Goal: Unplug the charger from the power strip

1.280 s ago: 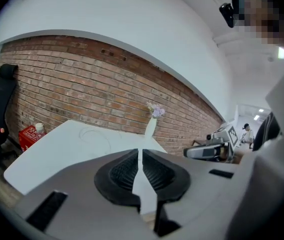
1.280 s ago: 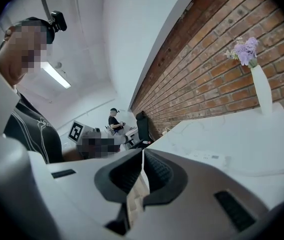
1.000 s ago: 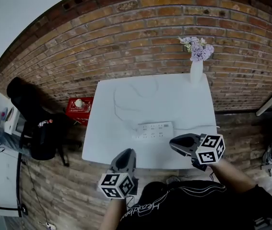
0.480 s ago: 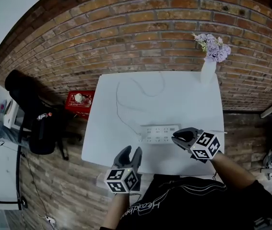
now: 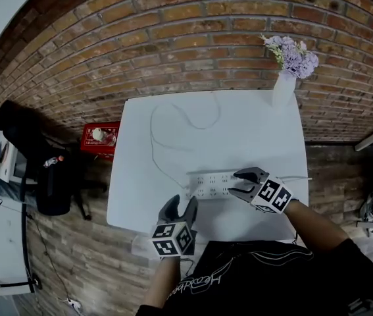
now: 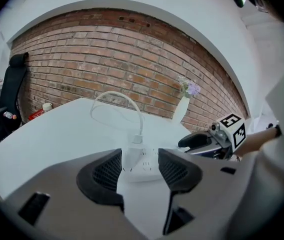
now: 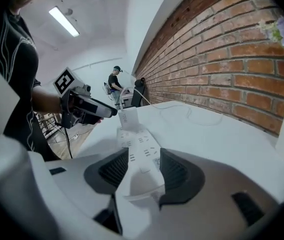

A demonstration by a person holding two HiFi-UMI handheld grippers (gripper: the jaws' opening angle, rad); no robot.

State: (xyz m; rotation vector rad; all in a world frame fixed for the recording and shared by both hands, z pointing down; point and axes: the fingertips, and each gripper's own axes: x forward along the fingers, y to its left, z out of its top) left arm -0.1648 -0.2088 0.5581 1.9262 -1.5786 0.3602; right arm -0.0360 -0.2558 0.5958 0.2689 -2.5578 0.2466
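white strip (image 5: 211, 184) on table (image 5: 252, 130); charger (image 7: 127, 119) plugged in, print illegible. right gripper (image 7: 143, 160): jaws just opening, apart, astride strip's end. left gripper (image 6: 140, 158): jaws just opening, apart, empty.

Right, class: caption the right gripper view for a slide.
Right gripper, jaws just opened, straddles the near end of the power strip; the charger sits plugged in at the far end.

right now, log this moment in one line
charger: plugged into power strip | left gripper: jaws just opened, nothing between | right gripper: jaws just opened, strip end between, ungripped
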